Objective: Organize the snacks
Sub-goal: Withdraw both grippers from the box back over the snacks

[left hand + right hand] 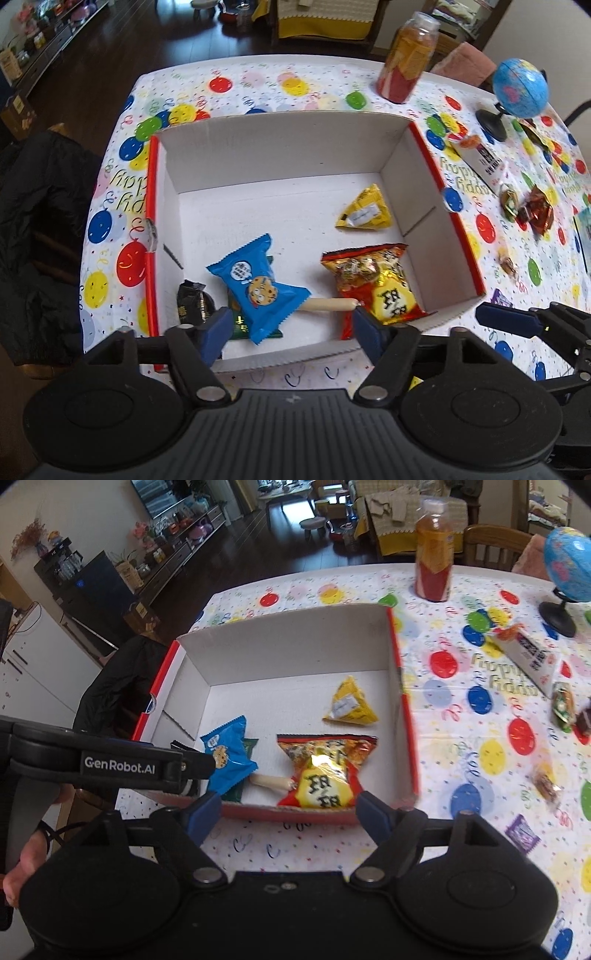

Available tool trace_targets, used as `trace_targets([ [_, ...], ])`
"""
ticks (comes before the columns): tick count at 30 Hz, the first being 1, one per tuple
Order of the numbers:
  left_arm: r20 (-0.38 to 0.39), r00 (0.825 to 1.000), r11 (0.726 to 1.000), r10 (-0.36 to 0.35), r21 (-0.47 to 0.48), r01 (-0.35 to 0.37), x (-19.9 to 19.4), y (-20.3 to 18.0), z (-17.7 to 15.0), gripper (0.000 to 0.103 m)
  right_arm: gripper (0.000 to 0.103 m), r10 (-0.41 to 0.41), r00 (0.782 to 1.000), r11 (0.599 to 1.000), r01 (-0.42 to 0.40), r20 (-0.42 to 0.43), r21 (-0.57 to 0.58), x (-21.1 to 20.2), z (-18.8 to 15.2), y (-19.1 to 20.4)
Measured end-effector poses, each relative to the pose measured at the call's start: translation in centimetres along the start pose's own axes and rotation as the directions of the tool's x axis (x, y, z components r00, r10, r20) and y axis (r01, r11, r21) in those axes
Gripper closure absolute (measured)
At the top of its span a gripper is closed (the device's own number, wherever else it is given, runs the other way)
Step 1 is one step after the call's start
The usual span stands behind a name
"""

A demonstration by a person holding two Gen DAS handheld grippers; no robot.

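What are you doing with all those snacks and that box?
Someone holding a gripping tool in each hand is sorting snacks into a white cardboard box. Inside already: a blue cookie packet, a red-and-gold bag, a yellow packet and a sausage stick. Both tools, left tool and right tool, are open and empty. More snacks wait on the tablecloth.

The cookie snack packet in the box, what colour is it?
Blue cookie packet, clearest in the left wrist view.

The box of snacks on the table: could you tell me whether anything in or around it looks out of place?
Inside the box, the packets lie loosely; the blue cookie packet overlaps a green one and a sausage stick. Several snacks still lie scattered on the tablecloth to the box's right. Nothing looks spilled or torn.
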State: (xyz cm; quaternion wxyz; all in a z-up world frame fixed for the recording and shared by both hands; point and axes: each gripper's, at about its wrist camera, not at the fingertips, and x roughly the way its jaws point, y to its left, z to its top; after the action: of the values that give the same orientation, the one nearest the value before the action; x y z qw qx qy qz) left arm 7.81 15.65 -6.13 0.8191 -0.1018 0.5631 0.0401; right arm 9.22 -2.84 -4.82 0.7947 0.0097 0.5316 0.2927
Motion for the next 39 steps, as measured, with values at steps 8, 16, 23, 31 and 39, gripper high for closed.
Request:
trace_targets([
  [8,0.018,0.999,0.999,-0.039,0.032,0.038,-0.6,-3.6,-0.2,0.017,0.012,-0.025,0.999,0.999,0.024,0.033,0.032,-3.1,-1.3,-3.2],
  [16,0.03,0.997,0.996,-0.073,0.061,0.071,0.1,-9.5,0.2,0.0,0.0,-0.041,0.998,0.998,0.038,0.05,0.051,-5.5,-2.3,-8.8],
  [23,0.016,0.995,0.994,-0.094,0.061,0.093,2.0,-15.6,0.8,0.0,0.0,-0.098,0.994,0.992,0.094,0.042,0.082,-7.4,-2.4,-16.2],
  [31,-0.005,0.997,0.996,-0.081,0.043,0.081,4.1,-21.4,1.8,0.0,0.0,-0.149,0.988,0.987,0.146,0.037,0.07,-8.5,-1.6,-23.2],
  [39,-0.036,0.997,0.997,-0.071,0.012,0.071,6.0,-25.8,2.9,0.0,0.004,-0.188,0.981,0.98,0.185,0.04,0.072,-8.4,0.2,-30.0],
])
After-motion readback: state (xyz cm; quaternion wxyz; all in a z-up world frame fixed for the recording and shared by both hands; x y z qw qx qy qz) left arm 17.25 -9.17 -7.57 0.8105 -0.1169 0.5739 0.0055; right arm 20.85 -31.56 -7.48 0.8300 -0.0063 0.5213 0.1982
